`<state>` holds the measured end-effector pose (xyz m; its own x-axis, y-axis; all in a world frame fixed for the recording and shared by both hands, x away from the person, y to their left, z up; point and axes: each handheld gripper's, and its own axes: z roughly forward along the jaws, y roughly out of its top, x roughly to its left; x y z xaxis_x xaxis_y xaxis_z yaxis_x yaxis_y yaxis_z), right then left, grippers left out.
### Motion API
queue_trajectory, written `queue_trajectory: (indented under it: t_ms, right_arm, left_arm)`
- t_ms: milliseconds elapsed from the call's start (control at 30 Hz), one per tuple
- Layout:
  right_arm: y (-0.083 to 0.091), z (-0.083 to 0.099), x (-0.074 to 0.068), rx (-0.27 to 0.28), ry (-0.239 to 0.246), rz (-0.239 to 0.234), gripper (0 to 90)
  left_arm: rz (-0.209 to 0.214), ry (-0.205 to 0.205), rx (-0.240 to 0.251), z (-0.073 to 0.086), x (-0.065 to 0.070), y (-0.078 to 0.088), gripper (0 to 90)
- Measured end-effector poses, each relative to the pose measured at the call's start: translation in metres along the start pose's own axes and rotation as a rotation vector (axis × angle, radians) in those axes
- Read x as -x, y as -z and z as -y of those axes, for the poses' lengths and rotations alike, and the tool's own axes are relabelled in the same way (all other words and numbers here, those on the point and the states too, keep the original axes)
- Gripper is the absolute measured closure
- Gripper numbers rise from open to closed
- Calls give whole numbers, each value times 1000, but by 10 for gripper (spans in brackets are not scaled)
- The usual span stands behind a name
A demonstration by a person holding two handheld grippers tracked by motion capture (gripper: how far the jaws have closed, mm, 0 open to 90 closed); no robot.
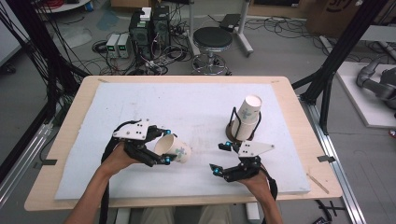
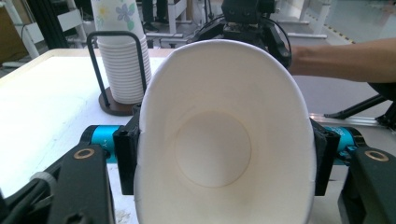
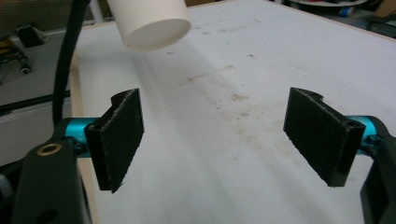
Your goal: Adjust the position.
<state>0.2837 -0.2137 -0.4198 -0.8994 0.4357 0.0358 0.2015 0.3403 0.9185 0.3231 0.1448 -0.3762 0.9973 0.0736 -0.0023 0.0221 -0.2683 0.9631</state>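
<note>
A cup (image 1: 173, 149) is gripped on its side by the left gripper (image 1: 161, 145); the right gripper (image 1: 221, 158) is held wide, empty, near the cup stack (image 1: 246, 117).

Paper cup (image 2: 224, 140), matt white, smooth inside, floral print outside. Stack (image 1: 246, 116) same paper, in black metal wire holder (image 2: 114, 51) on dark wood base. Mat (image 1: 196, 107) matt white, scuffed. Table (image 1: 74, 121) pale wood. Jaw pads rough black.

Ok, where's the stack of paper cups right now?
In the high view the cup stack stands in its black wire holder right of the table's centre, just beyond the right gripper.
</note>
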Motion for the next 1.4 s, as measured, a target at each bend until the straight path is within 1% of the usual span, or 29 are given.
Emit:
queue_trajectory:
  t_ms: [133,200,267,300,367,400,433,500,633,767,800,833,1000,1033,1067,1100,1167,1300,1400]
  right_arm:
    - [6,7,3,9,-29,36,206]
    - [8,9,4,12,-48,45,206]
    - [10,11,5,20,-46,68,206]
    - [11,12,5,21,-58,76,206]
    - [13,14,6,29,-66,99,206]
    - [14,16,7,33,-74,120,206]
    - [14,17,8,38,-76,133,206]
    - [16,20,9,41,-96,163,206]
    - [18,24,11,49,-125,191,206]
    - [20,27,13,52,-134,226,206]
    - [21,28,14,49,-138,229,206]
    - [21,29,15,44,-142,242,206]
    - [21,37,17,32,-167,267,208]
    - [21,38,17,31,-175,274,208]
    - [21,40,18,31,-172,285,208]
    - [21,41,19,29,-175,285,208]
    - [22,42,19,31,-190,290,208]
    - [23,42,19,38,-192,316,209]
    - [23,42,19,34,-195,321,209]
  left_arm:
    - [-13,-5,-22,-4,-2,0,330]
    - [-19,-3,-21,-5,-2,0,330]
    - [-30,-5,-27,-7,-3,-1,331]
    - [-35,-8,-33,-7,-3,-1,330]
    - [-50,0,-40,-7,-4,-2,331]
    - [-56,0,-43,-7,-4,-3,330]
    - [-70,2,-56,-7,-4,-3,330]
    - [-86,8,-70,-7,-4,-4,330]
    - [-109,15,-81,-7,-4,-4,330]
    - [-122,22,-97,-6,-5,-5,328]
    - [-122,23,-103,-7,-5,-5,328]
    - [-123,25,-103,-7,-5,-5,328]
    - [-131,25,-112,-8,-6,-5,328]
    - [-137,31,-112,-7,-6,-6,328]
    - [-142,28,-120,-7,-7,-6,328]
    - [-146,35,-125,-7,-7,-6,329]
    - [-154,42,-143,-6,-8,-6,328]
    - [-167,48,-161,-6,-9,-7,329]
    - [-181,61,-172,-6,-9,-8,329]
